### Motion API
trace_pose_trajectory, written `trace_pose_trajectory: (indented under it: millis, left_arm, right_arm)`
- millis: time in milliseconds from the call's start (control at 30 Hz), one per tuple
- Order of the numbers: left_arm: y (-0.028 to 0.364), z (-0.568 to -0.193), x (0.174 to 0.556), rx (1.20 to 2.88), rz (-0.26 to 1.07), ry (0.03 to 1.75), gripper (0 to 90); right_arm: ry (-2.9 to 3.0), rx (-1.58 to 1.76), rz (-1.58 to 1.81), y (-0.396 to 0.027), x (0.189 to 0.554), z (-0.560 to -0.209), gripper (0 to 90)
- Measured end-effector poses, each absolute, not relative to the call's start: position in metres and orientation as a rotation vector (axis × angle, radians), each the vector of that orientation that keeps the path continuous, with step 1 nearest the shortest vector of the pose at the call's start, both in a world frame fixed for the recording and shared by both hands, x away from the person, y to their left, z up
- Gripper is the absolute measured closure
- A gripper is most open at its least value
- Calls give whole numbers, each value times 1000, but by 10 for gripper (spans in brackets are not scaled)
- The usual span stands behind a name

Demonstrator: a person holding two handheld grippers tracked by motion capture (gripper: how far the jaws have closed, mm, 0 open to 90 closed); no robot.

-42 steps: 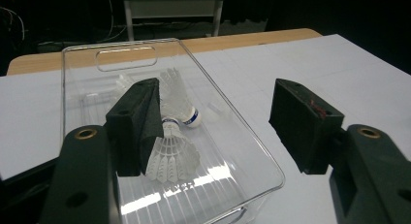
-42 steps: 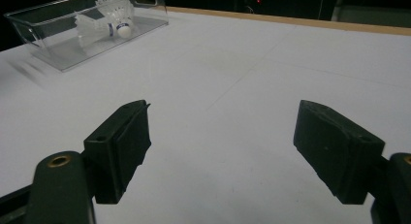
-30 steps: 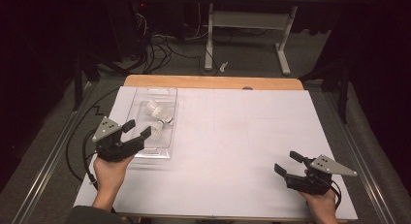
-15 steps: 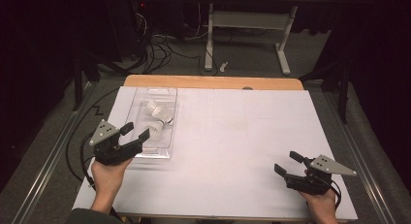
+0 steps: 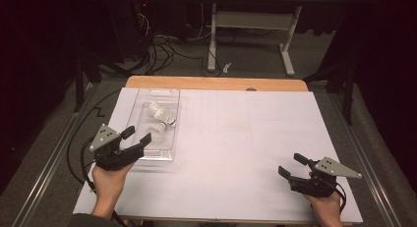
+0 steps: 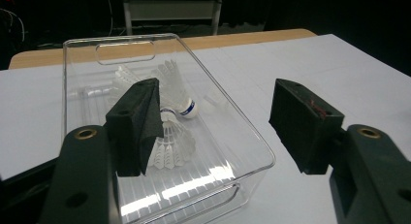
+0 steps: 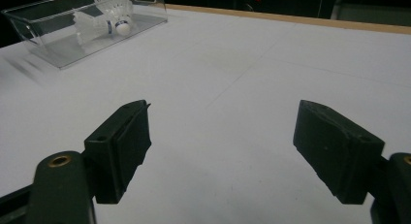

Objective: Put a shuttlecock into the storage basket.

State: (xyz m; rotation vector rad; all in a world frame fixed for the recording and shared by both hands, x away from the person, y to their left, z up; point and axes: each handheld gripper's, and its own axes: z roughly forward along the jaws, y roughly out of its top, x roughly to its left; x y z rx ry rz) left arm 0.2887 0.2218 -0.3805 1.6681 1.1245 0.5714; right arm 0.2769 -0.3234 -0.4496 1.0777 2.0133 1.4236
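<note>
My left gripper (image 5: 136,137) sits at the lower left of the high view, jaws apart and holding nothing, just at the near end of the clear tray (image 5: 169,95). White shuttlecocks (image 6: 170,92) lie inside the tray, beyond my left jaw. My right gripper (image 5: 293,166) rests at the lower right on the white table (image 5: 246,138), jaws apart and empty, well apart from the tray

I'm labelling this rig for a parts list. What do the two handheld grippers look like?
Both are black two-jaw tools with thick, blocky black foam-like pads. The left gripper and right gripper each carry a grey three-cornered plate with small holes on top. Brass-coloured rivets sit on the jaw arms, and a black cable trails from the left one.
</note>
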Motion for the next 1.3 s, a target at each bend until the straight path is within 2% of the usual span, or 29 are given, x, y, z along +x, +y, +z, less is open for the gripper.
trace_pose_trajectory:
  millis: [1300]
  left_arm:
    - [224,-390,277,1644,557,1133,362]
  right_arm:
    - [2012,1074,1424,-324,277,-449,215]
